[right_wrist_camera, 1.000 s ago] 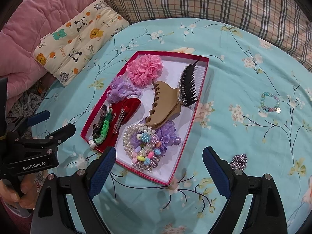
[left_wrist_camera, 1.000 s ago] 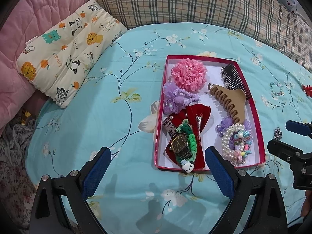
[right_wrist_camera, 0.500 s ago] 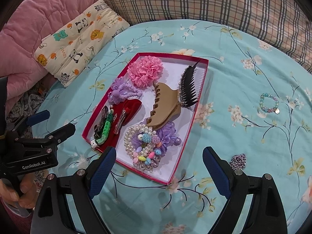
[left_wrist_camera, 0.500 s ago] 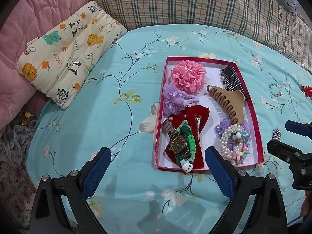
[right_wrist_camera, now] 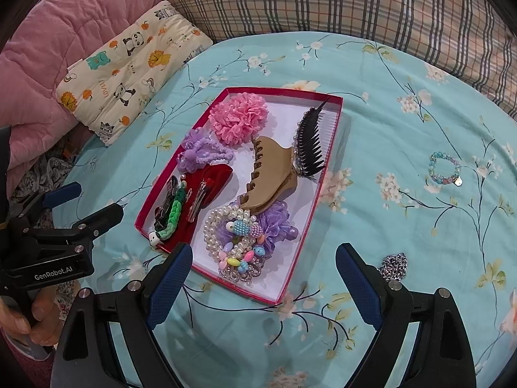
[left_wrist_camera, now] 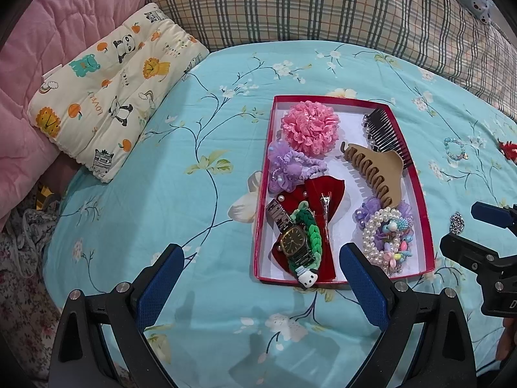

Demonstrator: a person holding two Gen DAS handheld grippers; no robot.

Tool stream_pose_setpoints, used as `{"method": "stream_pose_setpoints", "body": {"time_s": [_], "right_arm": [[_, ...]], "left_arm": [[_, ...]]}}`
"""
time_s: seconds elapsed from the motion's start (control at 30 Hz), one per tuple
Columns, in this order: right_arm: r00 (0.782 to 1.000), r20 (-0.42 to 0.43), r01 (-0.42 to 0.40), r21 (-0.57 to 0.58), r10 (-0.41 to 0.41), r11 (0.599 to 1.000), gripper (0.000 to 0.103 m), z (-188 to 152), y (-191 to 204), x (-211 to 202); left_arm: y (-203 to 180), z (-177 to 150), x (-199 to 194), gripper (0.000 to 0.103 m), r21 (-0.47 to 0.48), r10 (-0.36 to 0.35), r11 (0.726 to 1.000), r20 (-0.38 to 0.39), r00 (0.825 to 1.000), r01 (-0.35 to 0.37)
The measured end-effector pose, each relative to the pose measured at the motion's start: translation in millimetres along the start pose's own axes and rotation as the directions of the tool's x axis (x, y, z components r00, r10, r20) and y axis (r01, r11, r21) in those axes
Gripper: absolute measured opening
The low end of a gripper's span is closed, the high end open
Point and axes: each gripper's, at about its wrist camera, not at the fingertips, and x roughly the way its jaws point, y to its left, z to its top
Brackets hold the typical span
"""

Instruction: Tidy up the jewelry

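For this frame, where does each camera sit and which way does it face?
Left wrist: on the left gripper, low over the bed, facing the pillows; red tray ahead-right; own blue fingers open, right gripper at the right edge.
Right wrist: on the right gripper, facing the same way; tray ahead-left, silver chain by its right finger; left gripper and a hand at the left edge.
Shared: tray, chain, bead bracelet.
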Motion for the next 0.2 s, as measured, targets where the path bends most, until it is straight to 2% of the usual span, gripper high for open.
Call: {"method": "stream_pose_setpoints", "body": {"time_s": [0.2], "right_arm": [[1.0,0.009,-0.005,0.008,0.005,1.0,0.092,-2.3,-2.3,-0.1]], "left_arm": [[-2.8,1.9,1.9,0.098,-0.006,-0.012,1.0,-0.002,1.0,0.012]]}}
